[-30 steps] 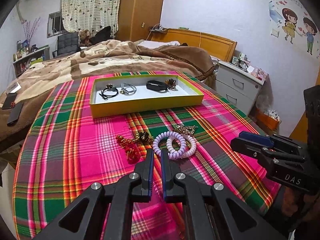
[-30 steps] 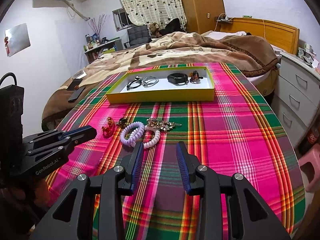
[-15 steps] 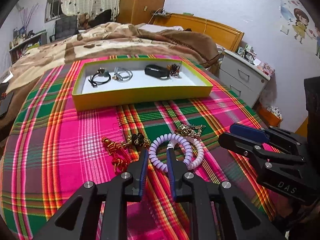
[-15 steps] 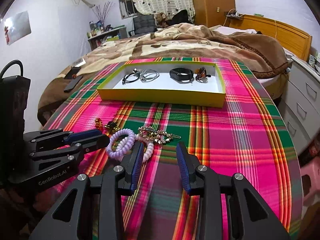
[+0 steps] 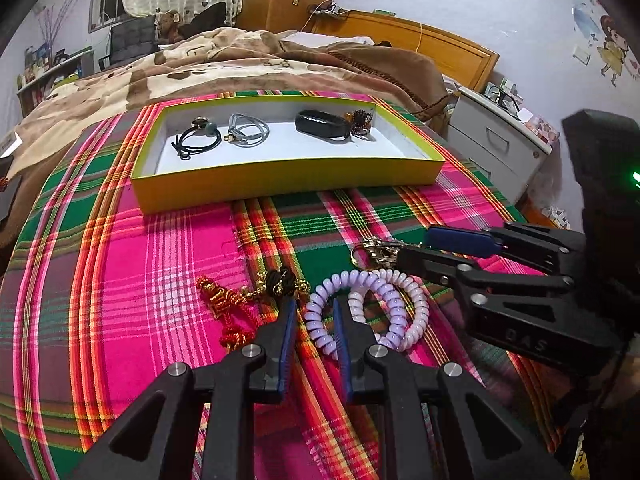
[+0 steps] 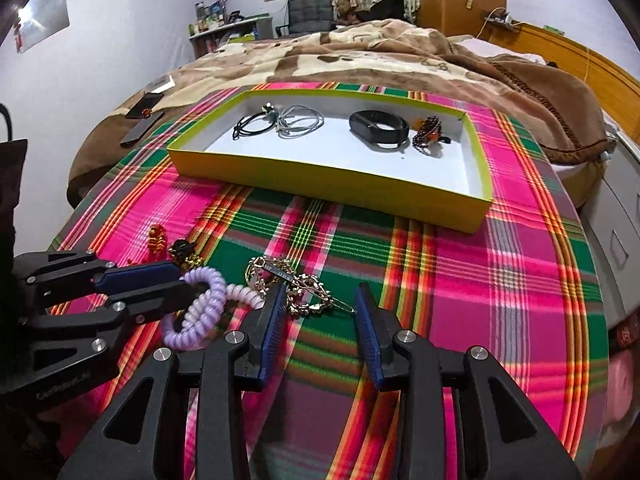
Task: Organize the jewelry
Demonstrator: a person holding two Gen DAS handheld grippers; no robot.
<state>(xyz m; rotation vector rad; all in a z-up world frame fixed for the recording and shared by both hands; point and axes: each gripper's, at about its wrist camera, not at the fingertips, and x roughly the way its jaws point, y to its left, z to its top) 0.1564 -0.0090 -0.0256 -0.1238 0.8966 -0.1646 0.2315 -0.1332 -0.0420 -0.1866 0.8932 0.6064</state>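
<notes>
On the counter (image 5: 100, 280), draped in a pink, green and orange plaid cloth, a shallow yellow tray (image 5: 280, 178) with a white floor sits at the far side. Inside it, from left to right, lie a black hair tie (image 5: 199, 140), a grey hair tie (image 5: 248, 131), a black band (image 5: 322, 125) and a dark beaded piece (image 5: 360, 120) against the right end.

Nearer, loose on the cloth, lies the rest of the jewelry: a red and gold ornament (image 5: 224, 304) at the left, a black and gold knot (image 5: 282, 282) just beside it, then a lilac spiral coil (image 5: 320, 320) overlapping a white spiral coil (image 5: 412, 308), and a gold chain piece (image 6: 296, 284) at the right.

The left claw (image 5: 313, 308) is part open, its two blue-lined jaws straddling the left arc of the lilac coil (the coil passes between them, and neither pad visibly presses on it). The right claw (image 6: 320, 300) is wider apart and its jaws are opening; the near end of the gold chain piece lies between them, with a clear gap to the right jaw, and nothing is gripped. Both claws point down toward the cloth, close together, the left claw's tip over the lilac coil in the right wrist view.

Beyond the counter is a bed (image 6: 360, 52) with a brown blanket.
</notes>
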